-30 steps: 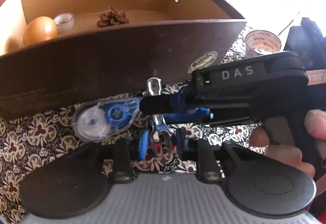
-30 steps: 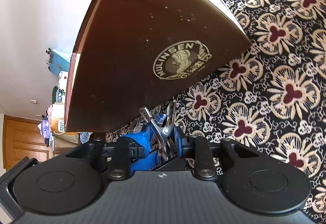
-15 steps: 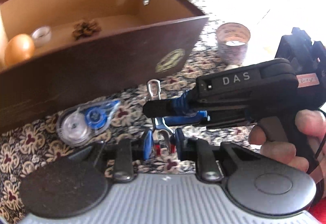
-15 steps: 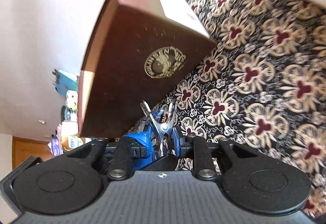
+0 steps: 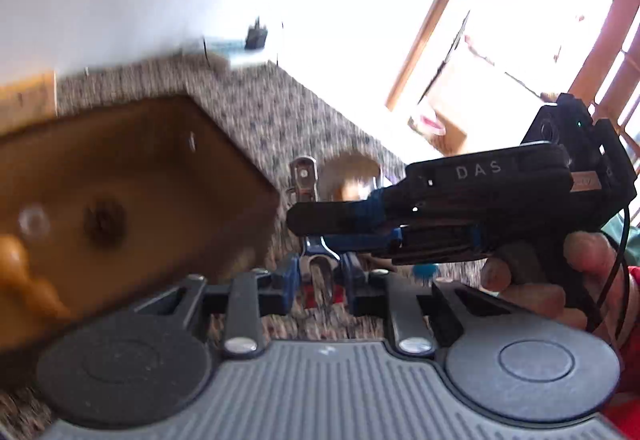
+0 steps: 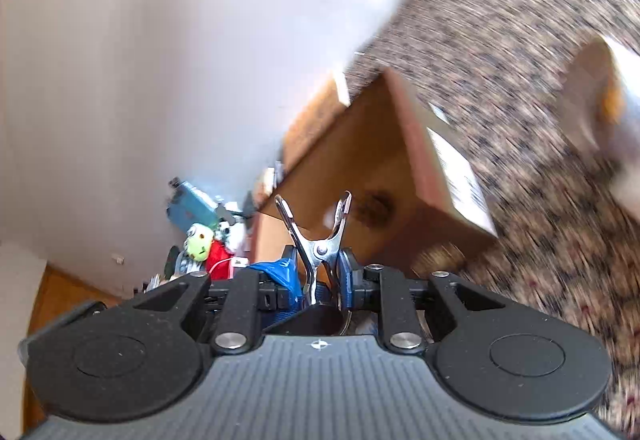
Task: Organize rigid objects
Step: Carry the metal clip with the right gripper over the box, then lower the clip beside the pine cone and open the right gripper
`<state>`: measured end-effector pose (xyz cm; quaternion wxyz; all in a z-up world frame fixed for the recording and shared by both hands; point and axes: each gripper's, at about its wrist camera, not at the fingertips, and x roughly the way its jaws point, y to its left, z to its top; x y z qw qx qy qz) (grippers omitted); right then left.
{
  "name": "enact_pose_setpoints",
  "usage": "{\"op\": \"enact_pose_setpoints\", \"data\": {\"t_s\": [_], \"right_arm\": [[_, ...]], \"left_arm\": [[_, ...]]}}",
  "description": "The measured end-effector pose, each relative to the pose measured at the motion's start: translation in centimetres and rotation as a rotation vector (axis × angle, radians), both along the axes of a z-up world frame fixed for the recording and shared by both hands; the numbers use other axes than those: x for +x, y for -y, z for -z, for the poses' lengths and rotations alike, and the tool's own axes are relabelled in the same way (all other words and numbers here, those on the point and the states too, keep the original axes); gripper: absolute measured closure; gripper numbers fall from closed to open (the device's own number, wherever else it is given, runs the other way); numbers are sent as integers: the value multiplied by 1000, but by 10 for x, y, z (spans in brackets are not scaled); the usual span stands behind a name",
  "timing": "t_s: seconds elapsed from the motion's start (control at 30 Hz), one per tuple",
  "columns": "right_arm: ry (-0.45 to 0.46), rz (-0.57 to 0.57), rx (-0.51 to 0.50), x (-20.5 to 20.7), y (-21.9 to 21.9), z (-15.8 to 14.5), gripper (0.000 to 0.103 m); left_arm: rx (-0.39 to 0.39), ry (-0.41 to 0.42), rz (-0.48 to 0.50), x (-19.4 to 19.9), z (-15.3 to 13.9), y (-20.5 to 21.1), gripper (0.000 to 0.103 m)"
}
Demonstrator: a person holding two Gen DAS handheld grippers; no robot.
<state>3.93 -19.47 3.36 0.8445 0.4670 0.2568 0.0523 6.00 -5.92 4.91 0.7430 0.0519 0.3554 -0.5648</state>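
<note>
Looking along our left gripper (image 5: 318,274), we see its blue fingers closed on a metal clip (image 5: 305,182), beside the open brown box (image 5: 132,176) on the patterned cloth (image 5: 280,112). From the right wrist, our right gripper (image 6: 318,272) pinches the same clip (image 6: 320,240) shut, just above the box (image 6: 368,168).

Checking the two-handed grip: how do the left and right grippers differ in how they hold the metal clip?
The left gripper pinches the metal clip at its near end; the right gripper clamps it farther up. The clip runs in line with the left gripper's fingers, while the right gripper reaches in from the side, across it. Both are shut on the clip.
</note>
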Motion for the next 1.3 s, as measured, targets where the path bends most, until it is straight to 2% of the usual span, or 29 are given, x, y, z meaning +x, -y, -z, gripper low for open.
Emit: {"op": "enact_pose_setpoints", "data": {"t_s": [0.1, 0.23, 0.33, 0.47, 0.83, 1.17, 1.3], "right_arm": [[18, -79, -28, 35, -4, -11, 101], [25, -169, -46, 77, -13, -15, 101], [6, -227, -31, 105, -18, -9, 101], [-33, -300, -30, 134, -27, 0, 101], [-181, -447, -42, 195, -39, 37, 100], [-318, -505, -124, 219, -57, 57, 99], [-339, -520, -166, 222, -64, 57, 96]], "left_arm": [[-43, 29, -38, 13, -19, -4, 85], [-60, 67, -124, 38, -33, -16, 90], [-63, 46, -191, 60, -38, -27, 90], [-45, 4, -274, 87, -29, -37, 90], [101, -44, -407, 125, 6, -36, 89], [260, -76, -428, 141, 38, -27, 89], [302, -100, -439, 147, 46, -24, 89]]}}
